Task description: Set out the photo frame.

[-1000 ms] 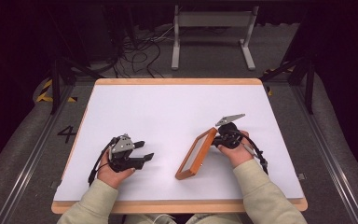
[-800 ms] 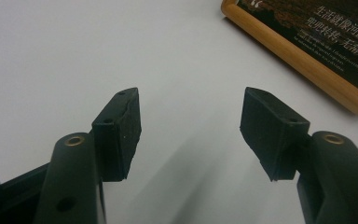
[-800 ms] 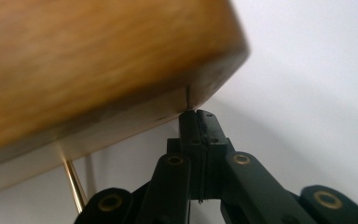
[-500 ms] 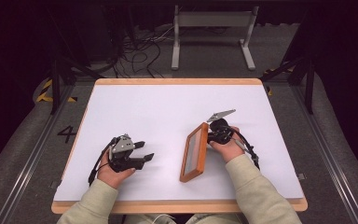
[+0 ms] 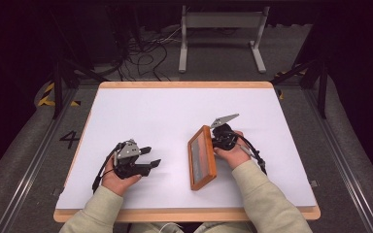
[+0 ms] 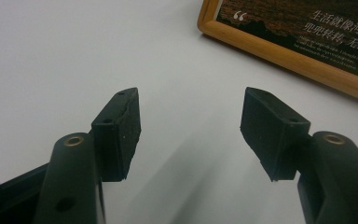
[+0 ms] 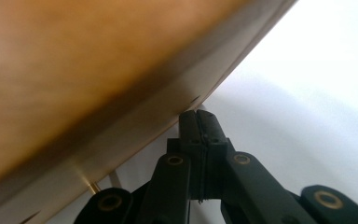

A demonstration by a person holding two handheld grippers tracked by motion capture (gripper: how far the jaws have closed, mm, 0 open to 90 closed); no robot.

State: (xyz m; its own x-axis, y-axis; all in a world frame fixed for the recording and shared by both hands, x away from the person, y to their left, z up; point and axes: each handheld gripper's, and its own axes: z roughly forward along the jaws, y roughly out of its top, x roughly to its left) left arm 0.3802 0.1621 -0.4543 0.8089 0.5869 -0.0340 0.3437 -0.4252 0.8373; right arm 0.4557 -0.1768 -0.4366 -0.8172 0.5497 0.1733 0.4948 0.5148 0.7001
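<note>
A wooden picture frame (image 5: 201, 158) with a dark print and white lettering stands tilted on the white table (image 5: 175, 111), right of the middle. Its face turns left, toward my left gripper. My right gripper (image 5: 215, 141) is at the frame's back, right of it, with its jaws shut together. In the right gripper view its tips (image 7: 198, 116) touch the lower edge of the frame's brown back (image 7: 74, 70). I cannot tell if anything thin is pinched between them. My left gripper (image 5: 150, 156) rests on the table at the front left, open and holding nothing (image 6: 191, 121). The frame's corner (image 6: 289, 46) lies ahead of it.
The table's wooden rim (image 5: 184, 213) runs along the front edge near the person's sleeves. Beyond the far edge are a dark floor with cables (image 5: 141, 53) and a grey metal stand (image 5: 223, 29). A floor marking "4" (image 5: 70, 139) lies left of the table.
The right gripper has moved left with the frame. The frame has swung from a diagonal lie to nearly front-to-back and shifted toward the middle. The left gripper has stayed put.
</note>
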